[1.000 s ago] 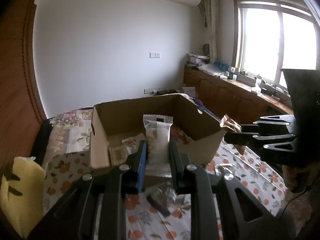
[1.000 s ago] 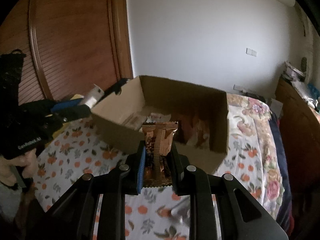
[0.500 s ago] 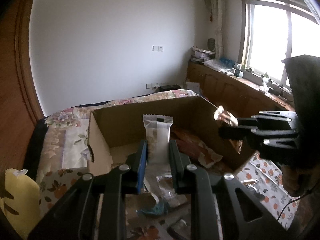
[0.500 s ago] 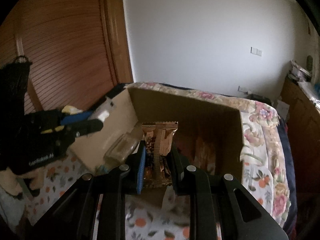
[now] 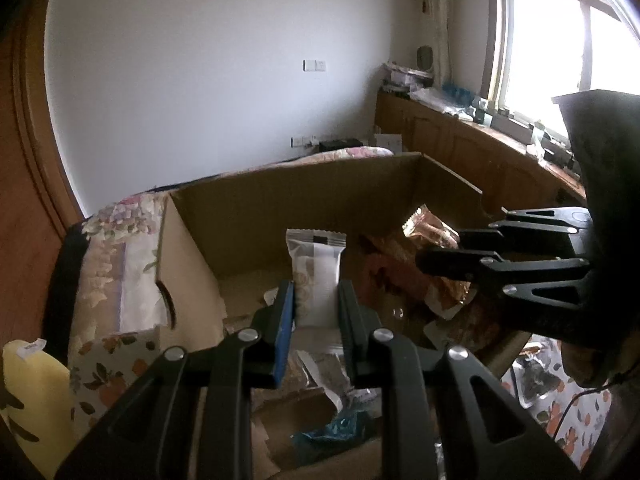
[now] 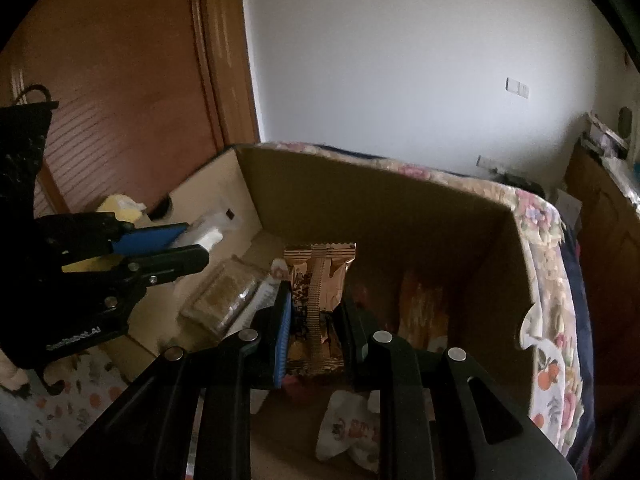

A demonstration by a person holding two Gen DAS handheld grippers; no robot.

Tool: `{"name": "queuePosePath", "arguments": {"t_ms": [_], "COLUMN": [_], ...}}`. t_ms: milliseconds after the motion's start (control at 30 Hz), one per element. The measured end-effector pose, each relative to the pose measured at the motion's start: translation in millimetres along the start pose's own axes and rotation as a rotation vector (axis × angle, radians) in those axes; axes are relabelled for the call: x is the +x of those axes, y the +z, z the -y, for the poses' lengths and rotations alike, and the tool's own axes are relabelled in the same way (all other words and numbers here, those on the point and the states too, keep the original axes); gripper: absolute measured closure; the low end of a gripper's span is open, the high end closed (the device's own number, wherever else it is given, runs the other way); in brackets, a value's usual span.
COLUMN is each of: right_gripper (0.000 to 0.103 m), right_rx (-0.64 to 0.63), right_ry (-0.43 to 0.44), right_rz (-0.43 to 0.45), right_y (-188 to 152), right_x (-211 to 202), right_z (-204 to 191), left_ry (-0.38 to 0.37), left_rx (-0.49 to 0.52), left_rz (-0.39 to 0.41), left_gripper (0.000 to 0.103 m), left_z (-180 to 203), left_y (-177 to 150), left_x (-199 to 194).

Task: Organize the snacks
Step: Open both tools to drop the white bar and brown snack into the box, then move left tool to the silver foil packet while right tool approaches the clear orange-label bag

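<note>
Both grippers have advanced over the cardboard box (image 5: 248, 216). Left gripper (image 5: 316, 300) pinches the white snack packet (image 5: 316, 276) above the box's interior; right gripper (image 6: 316, 312) clamps the brown snack packet (image 6: 318, 300) there too.

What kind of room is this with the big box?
Most likely a bedroom in a home. The cardboard box sits on a bed with a floral bedspread, there is a wooden louvered door, and a window above wooden cabinets.
</note>
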State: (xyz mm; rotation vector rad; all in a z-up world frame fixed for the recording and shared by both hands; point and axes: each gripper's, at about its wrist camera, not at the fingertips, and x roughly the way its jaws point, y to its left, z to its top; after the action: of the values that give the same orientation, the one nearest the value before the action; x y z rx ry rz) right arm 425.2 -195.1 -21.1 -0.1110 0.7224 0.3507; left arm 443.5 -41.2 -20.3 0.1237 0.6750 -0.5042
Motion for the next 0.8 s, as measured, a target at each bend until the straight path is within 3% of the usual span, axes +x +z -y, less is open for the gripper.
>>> {"name": "queuePosePath", "arguments": {"t_ms": [333, 533, 800], "right_gripper": [0.083, 0.081, 0.059], "right_rx": [0.047, 0.094, 0.108], "right_ry": [0.008, 0.031, 0.018], "right_rz": [-0.037, -0.039, -0.004], "right_y": [-10.2, -15.3, -16.7], "right_x": [4.5, 2.7, -19.8], "right_z": [15.5, 26.4, 27.2], "left_ry": [0.003, 0.02, 0.014], "left_rx": [-0.035, -0.044, -0.044], "left_rz": [-0.016, -0.015, 0.024], "left_gripper": [0.08, 0.061, 0.056], "left_z": [-1.8, 0.7, 9.4], "left_y": [-3.7, -3.4, -8.8], "left_x": [3.5, -1.5, -26.2]}}
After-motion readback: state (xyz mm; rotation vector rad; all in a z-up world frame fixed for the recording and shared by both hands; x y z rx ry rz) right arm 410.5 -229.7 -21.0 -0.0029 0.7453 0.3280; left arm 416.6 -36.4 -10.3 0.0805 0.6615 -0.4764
